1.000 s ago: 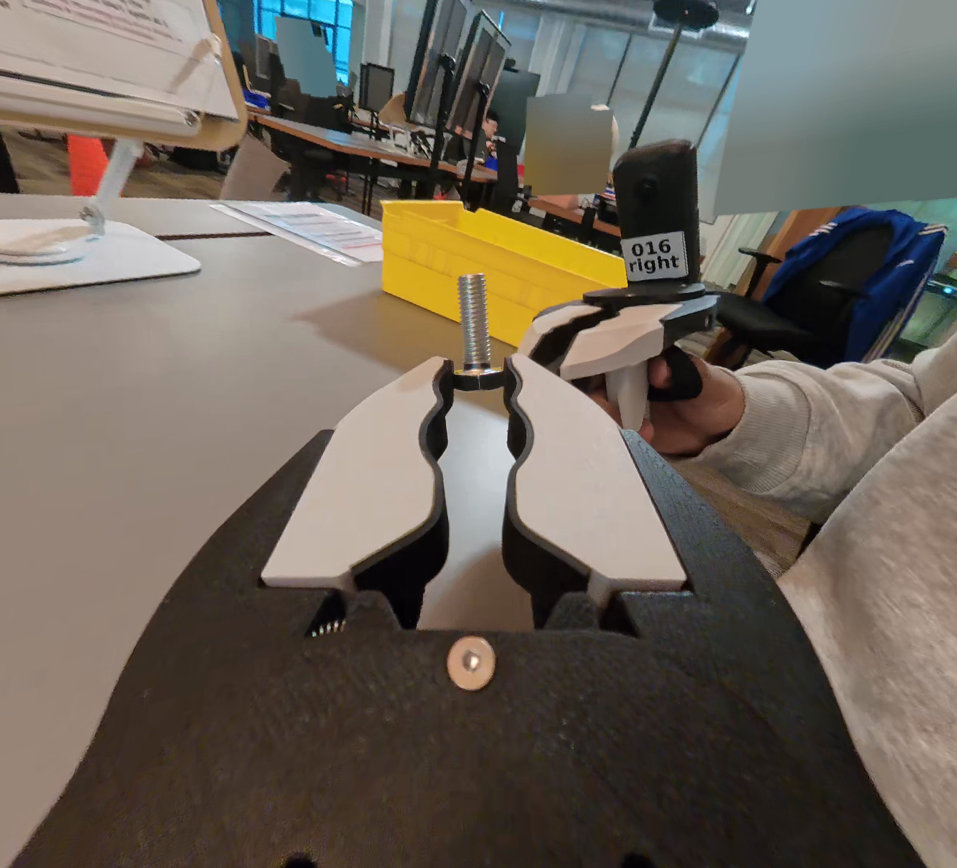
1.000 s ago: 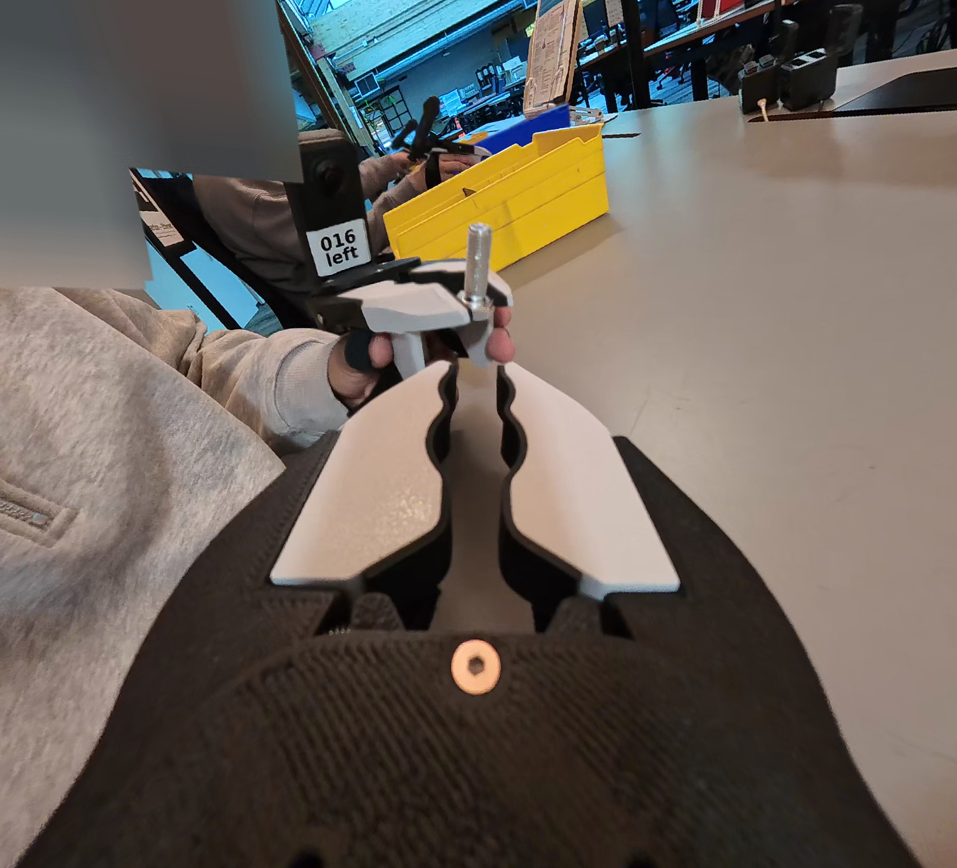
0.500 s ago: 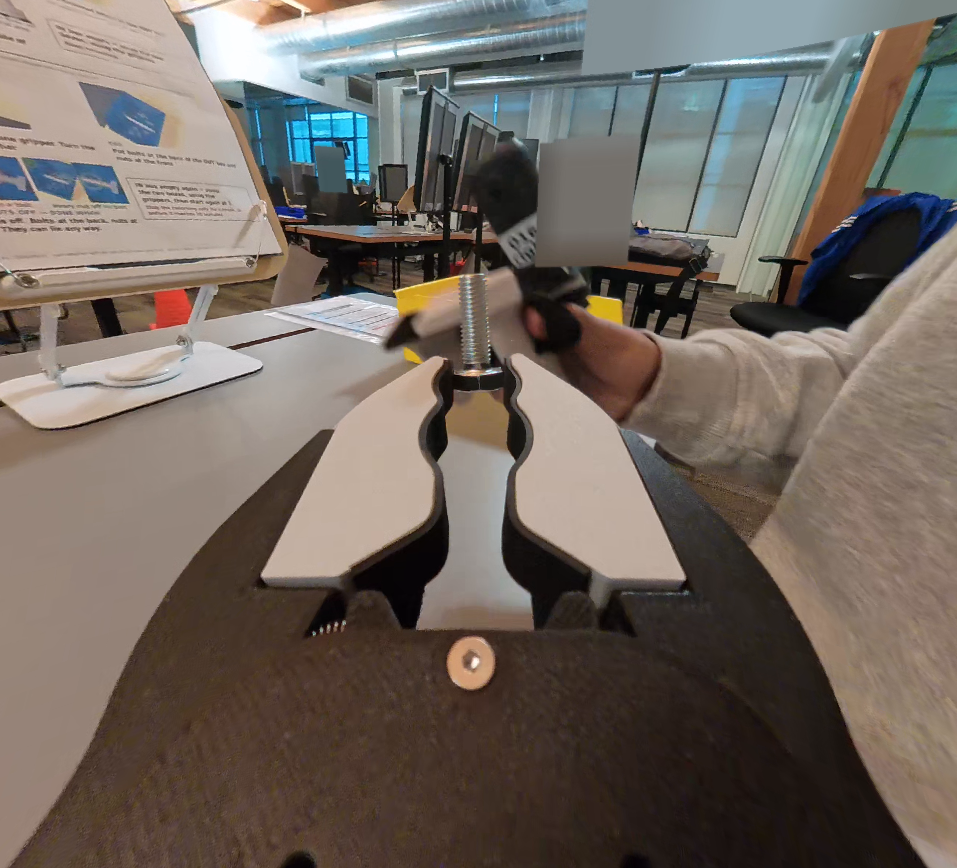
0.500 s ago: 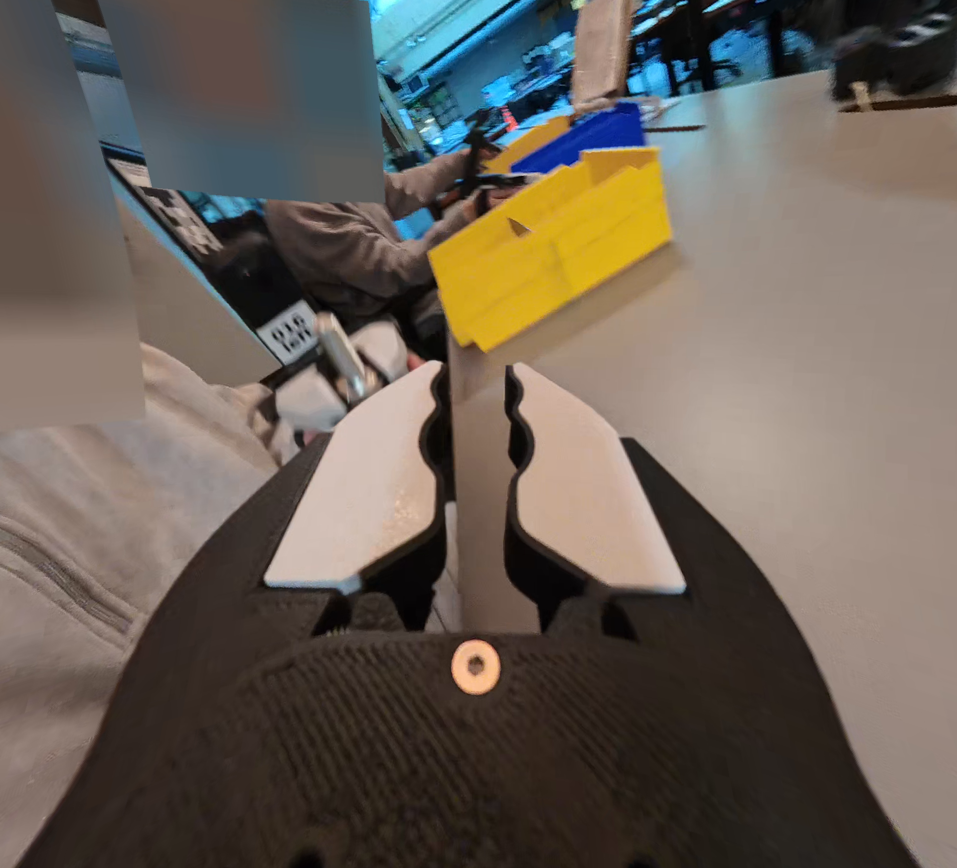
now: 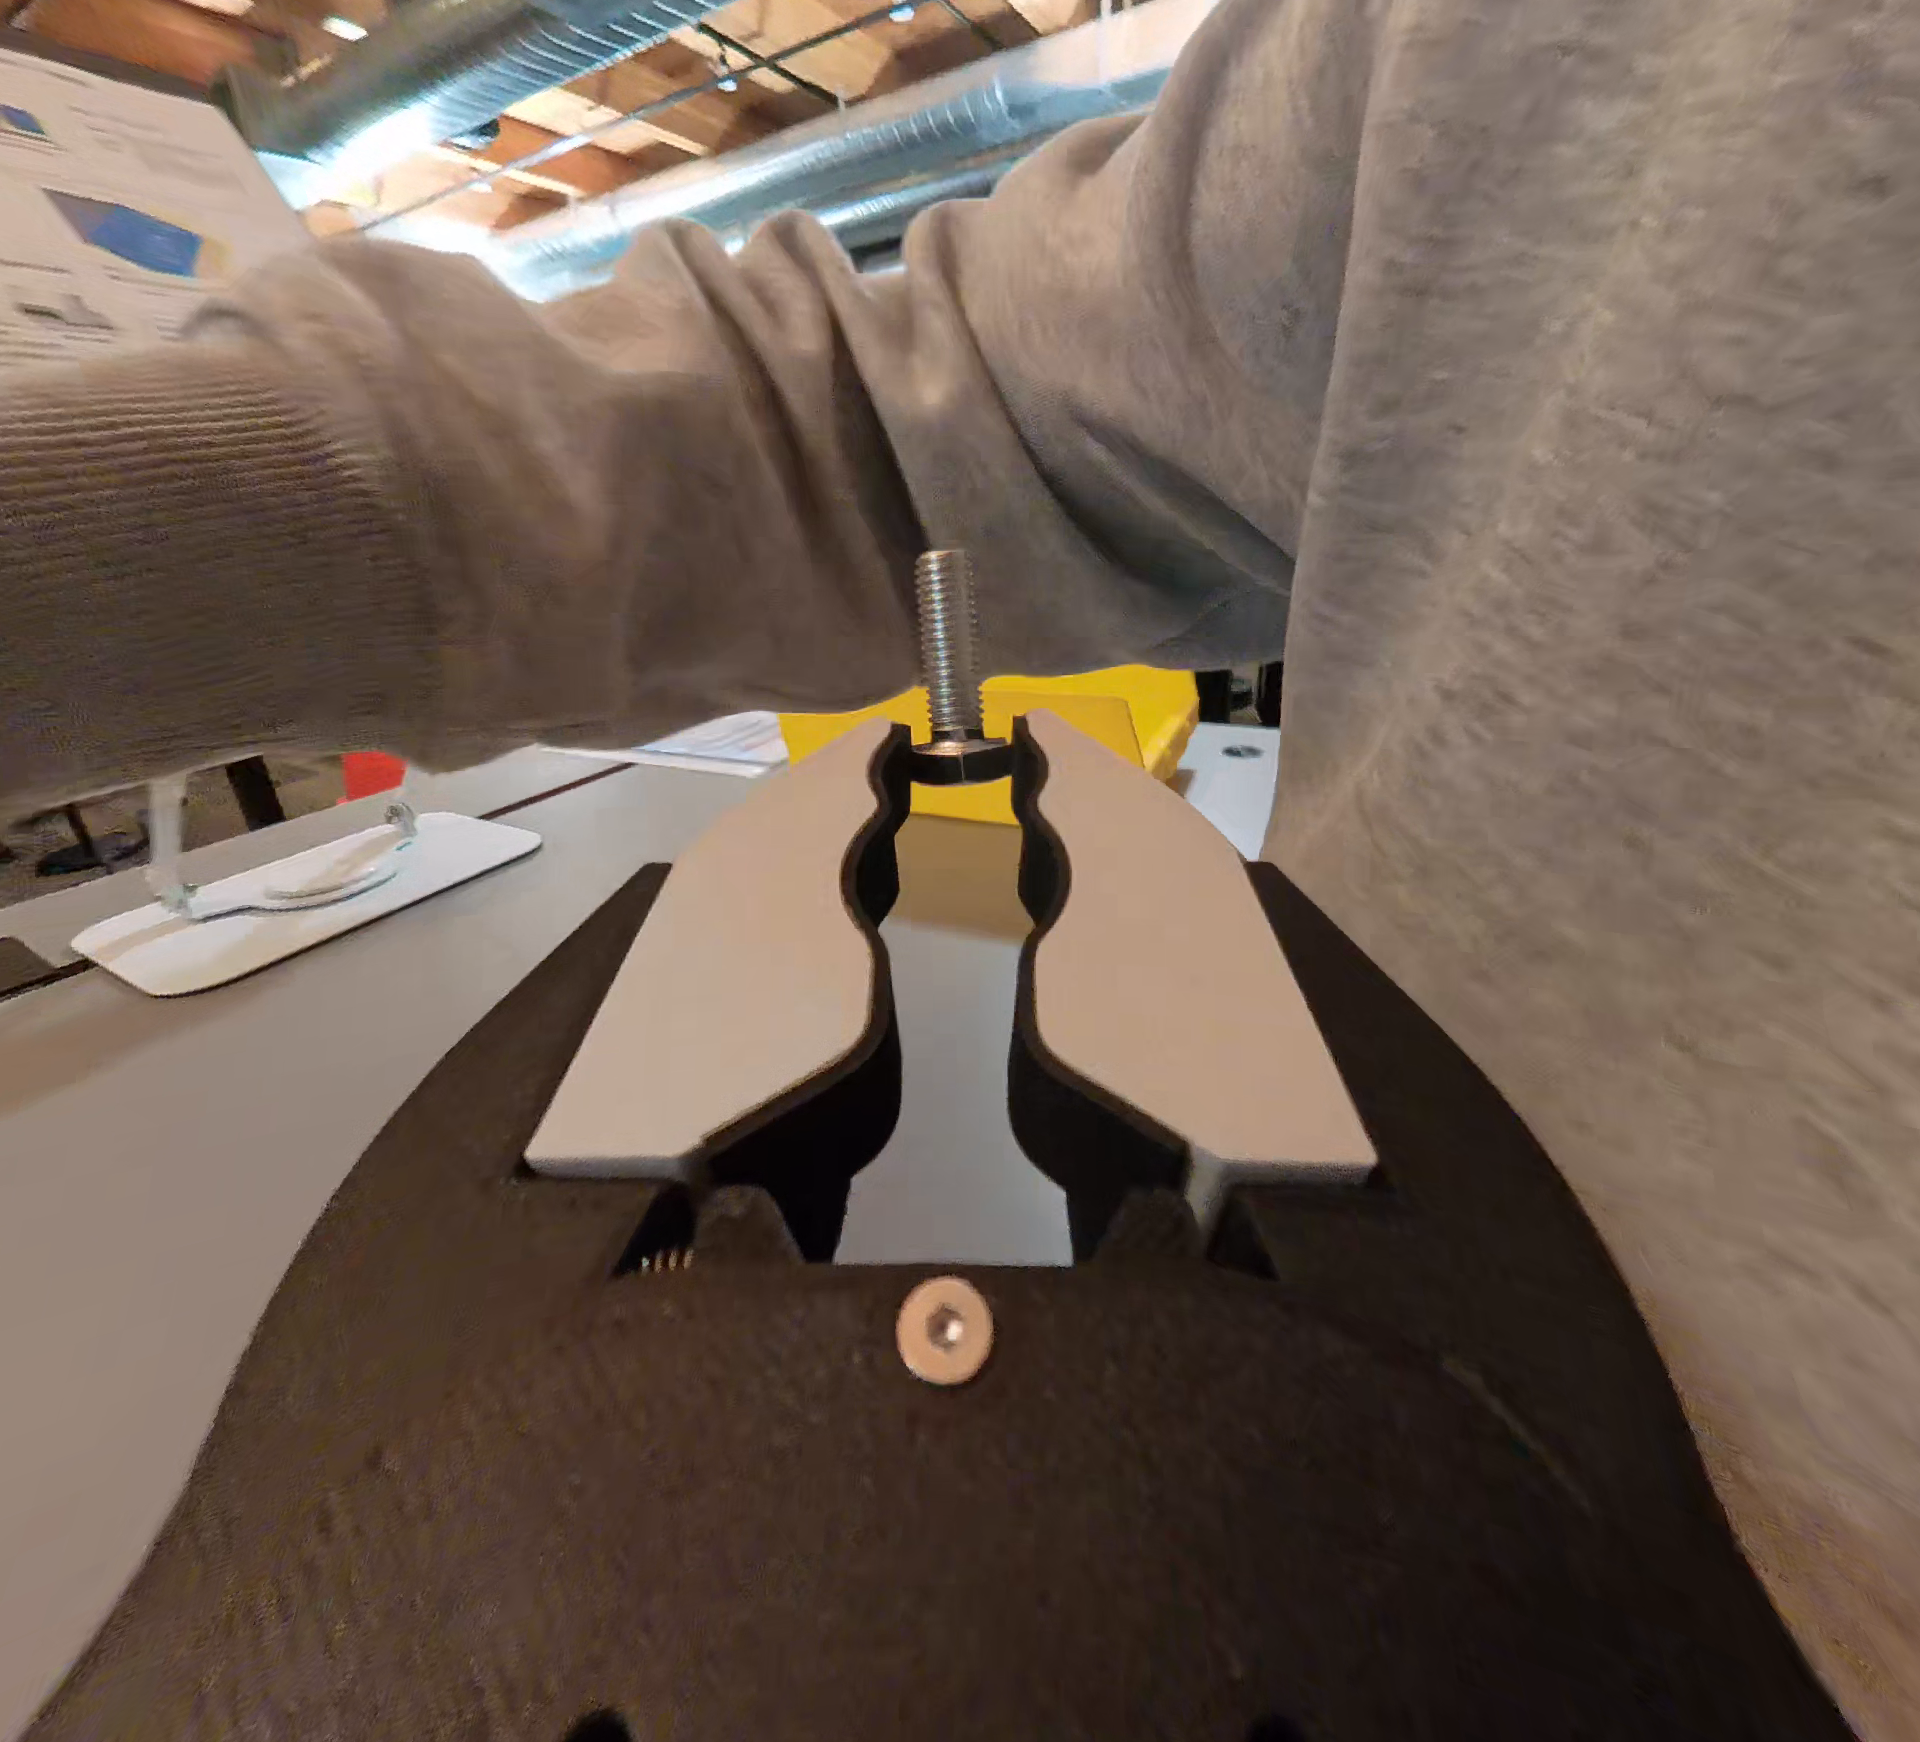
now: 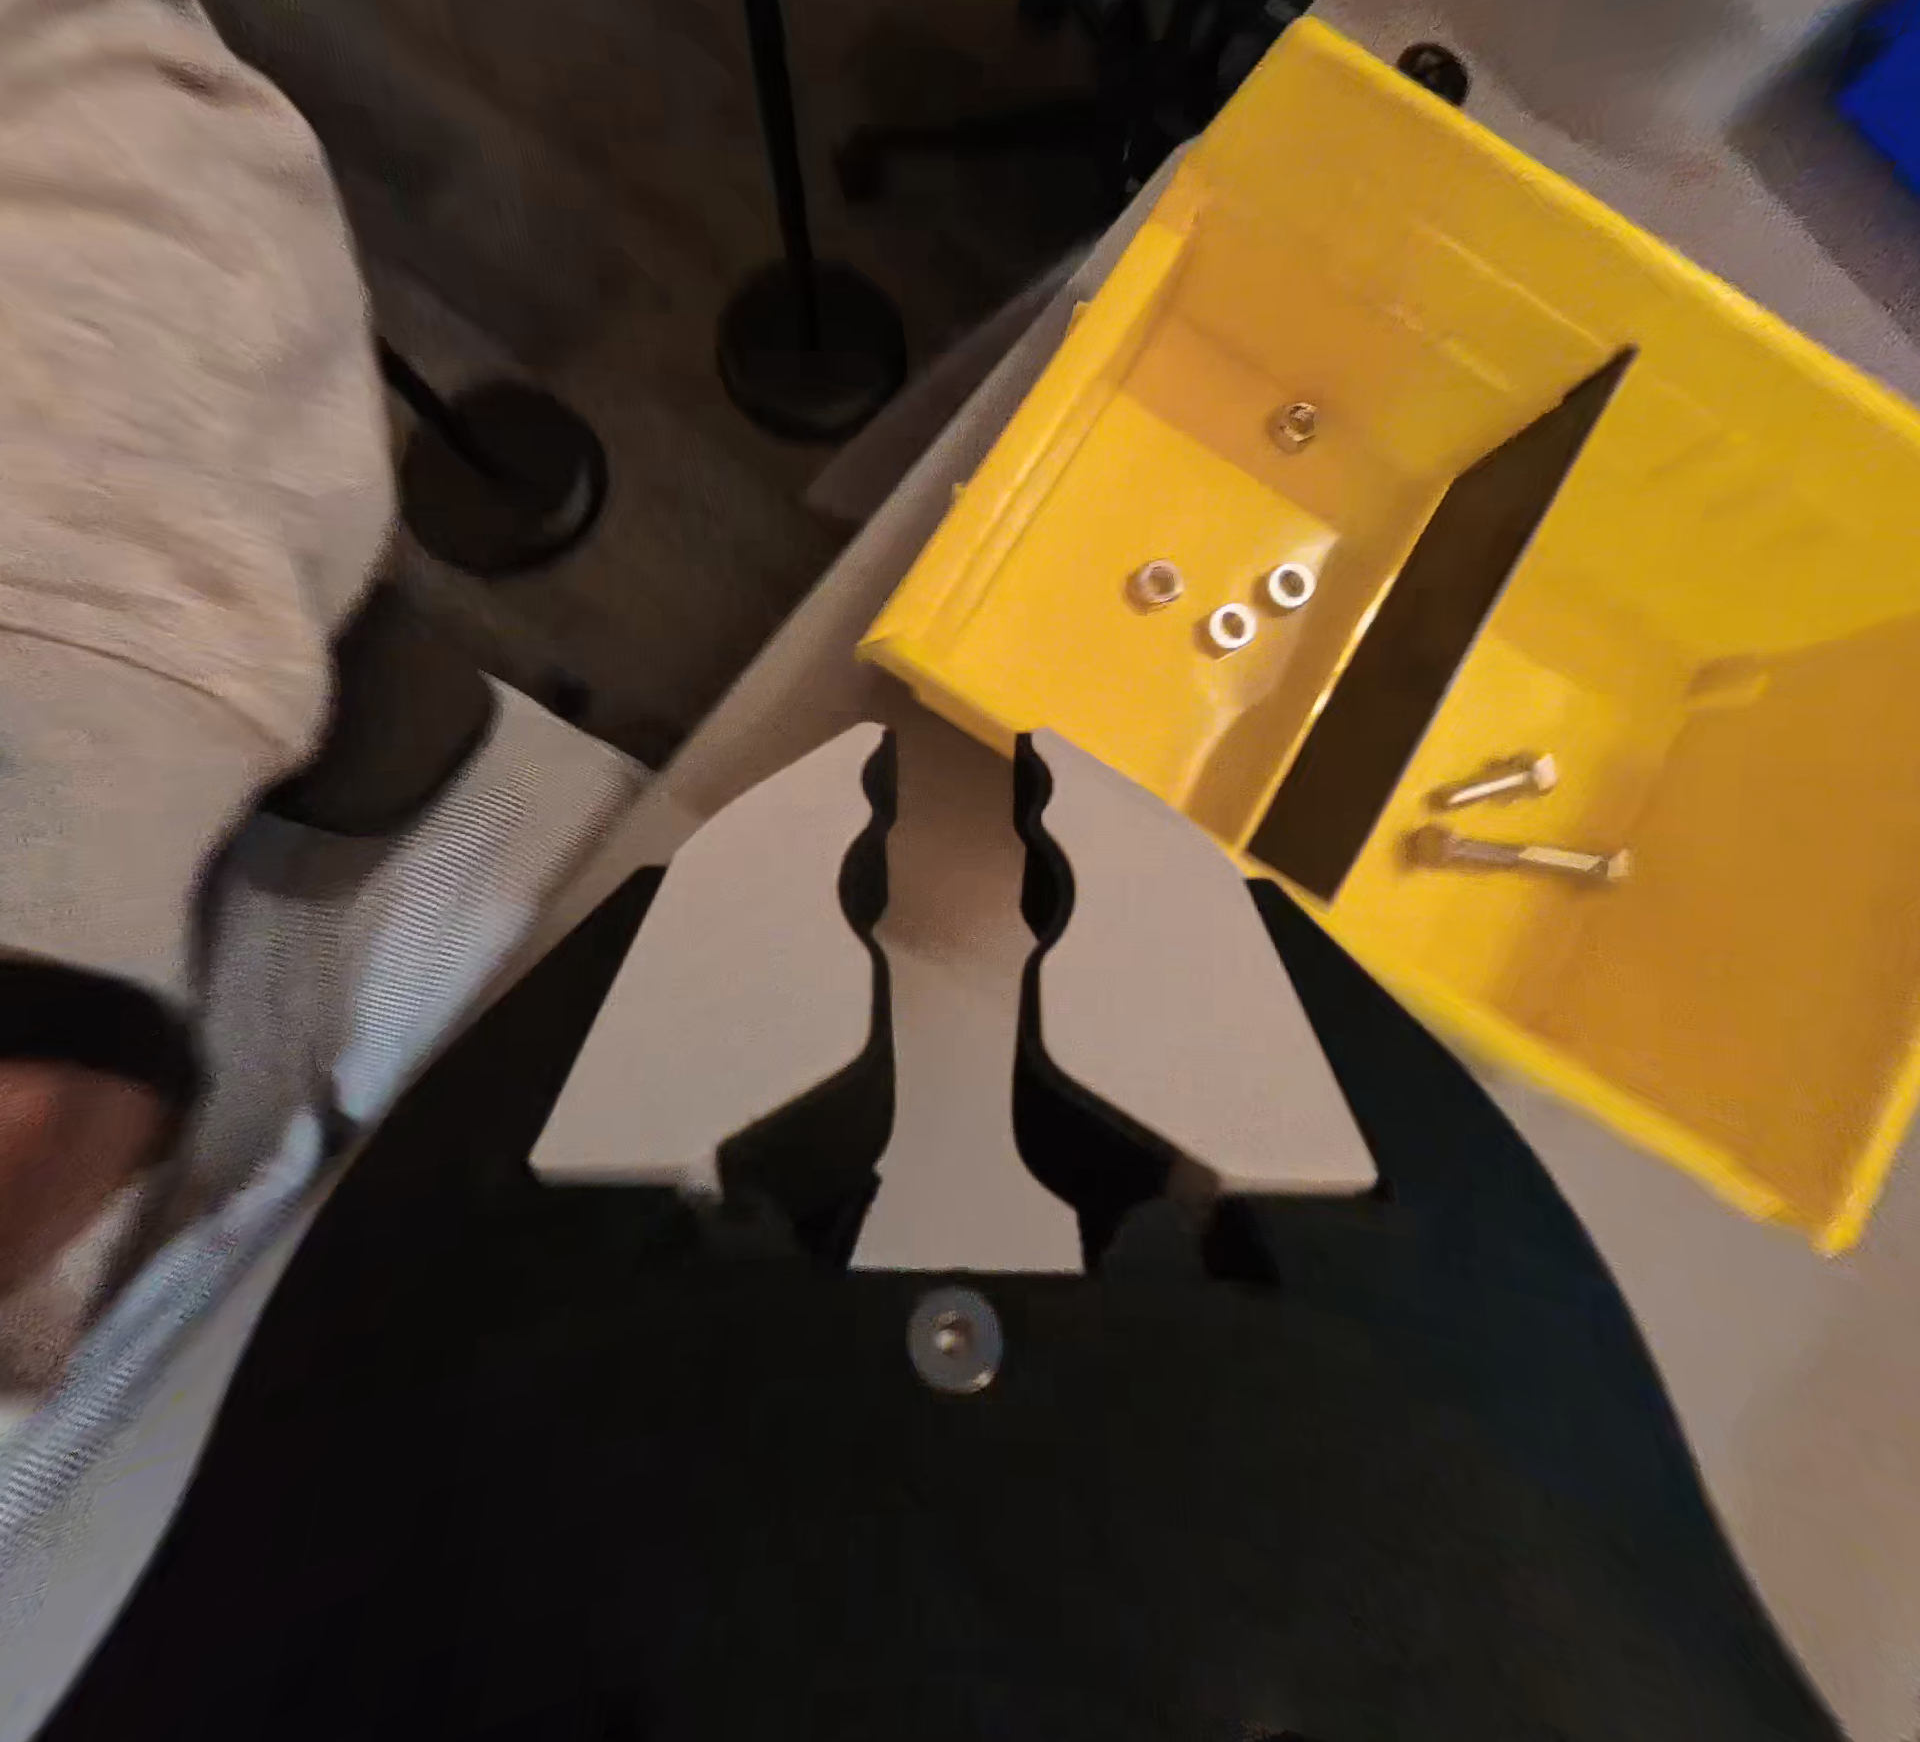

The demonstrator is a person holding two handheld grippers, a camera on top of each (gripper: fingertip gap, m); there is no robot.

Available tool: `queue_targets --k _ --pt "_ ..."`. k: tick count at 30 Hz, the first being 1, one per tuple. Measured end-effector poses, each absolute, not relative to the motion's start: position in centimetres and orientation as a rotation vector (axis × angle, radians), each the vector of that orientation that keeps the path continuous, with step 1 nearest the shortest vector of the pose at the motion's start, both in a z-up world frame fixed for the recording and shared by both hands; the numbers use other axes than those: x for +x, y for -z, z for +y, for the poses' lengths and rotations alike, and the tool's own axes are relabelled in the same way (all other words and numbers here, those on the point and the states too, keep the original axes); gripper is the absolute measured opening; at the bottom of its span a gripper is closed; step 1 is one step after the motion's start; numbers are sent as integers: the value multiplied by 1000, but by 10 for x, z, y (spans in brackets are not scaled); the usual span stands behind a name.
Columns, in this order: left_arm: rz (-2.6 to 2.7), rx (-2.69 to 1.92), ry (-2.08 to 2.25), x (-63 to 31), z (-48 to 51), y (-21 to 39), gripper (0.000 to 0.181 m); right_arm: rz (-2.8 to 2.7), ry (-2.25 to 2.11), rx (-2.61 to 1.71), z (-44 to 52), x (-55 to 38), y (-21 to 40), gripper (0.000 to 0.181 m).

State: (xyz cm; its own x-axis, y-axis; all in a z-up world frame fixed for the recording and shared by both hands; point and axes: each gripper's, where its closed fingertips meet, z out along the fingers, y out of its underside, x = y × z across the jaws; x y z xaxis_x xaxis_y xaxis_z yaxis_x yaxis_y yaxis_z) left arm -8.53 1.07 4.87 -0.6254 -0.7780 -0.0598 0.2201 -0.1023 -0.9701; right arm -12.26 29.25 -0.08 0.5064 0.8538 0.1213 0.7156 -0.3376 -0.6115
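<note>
My left gripper (image 5: 956, 752) is shut on the head of a silver bolt (image 5: 943, 638), whose threaded shaft stands upright above the fingertips. A grey sleeve (image 5: 727, 466) crosses just behind the bolt. My right gripper (image 6: 951, 747) is open and empty, and looks down from above at the near corner of a yellow bin (image 6: 1621, 996). A black divider (image 6: 1423, 632) splits the bin. Several nuts (image 6: 1231, 627) lie in the left compartment and two bolts (image 6: 1507, 851) in the right one. The yellow bin (image 5: 1091, 716) shows partly behind the left fingertips.
A grey table (image 5: 208, 1121) carries a white stand base (image 5: 301, 892) with a sheet board (image 5: 114, 227) at the left. In the right wrist view the table edge (image 6: 790, 653) runs diagonally, with black stand bases (image 6: 810, 362) on the floor and a blue bin (image 6: 1881, 92) at the far right. Across from one pair of fingers to the other is roughly 25 cm.
My right gripper rose, swung over the yellow bin and tipped down to look into it. Its sleeve now crosses the left wrist view. The left gripper tilted upward, still holding the bolt.
</note>
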Motion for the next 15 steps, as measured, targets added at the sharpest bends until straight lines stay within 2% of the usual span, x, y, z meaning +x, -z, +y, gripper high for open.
queue_targets --k 4,9,15 --pt "1370 -651 1809 -89 33 -64 19 -1601 -87 -2087 345 -144 23 21" --pt "1283 -710 1843 -88 50 -70 19 -1919 -203 -2120 373 -151 66 15" --pt "1252 -733 1848 -90 59 -73 19 -2089 -180 -2057 396 -138 95 23"
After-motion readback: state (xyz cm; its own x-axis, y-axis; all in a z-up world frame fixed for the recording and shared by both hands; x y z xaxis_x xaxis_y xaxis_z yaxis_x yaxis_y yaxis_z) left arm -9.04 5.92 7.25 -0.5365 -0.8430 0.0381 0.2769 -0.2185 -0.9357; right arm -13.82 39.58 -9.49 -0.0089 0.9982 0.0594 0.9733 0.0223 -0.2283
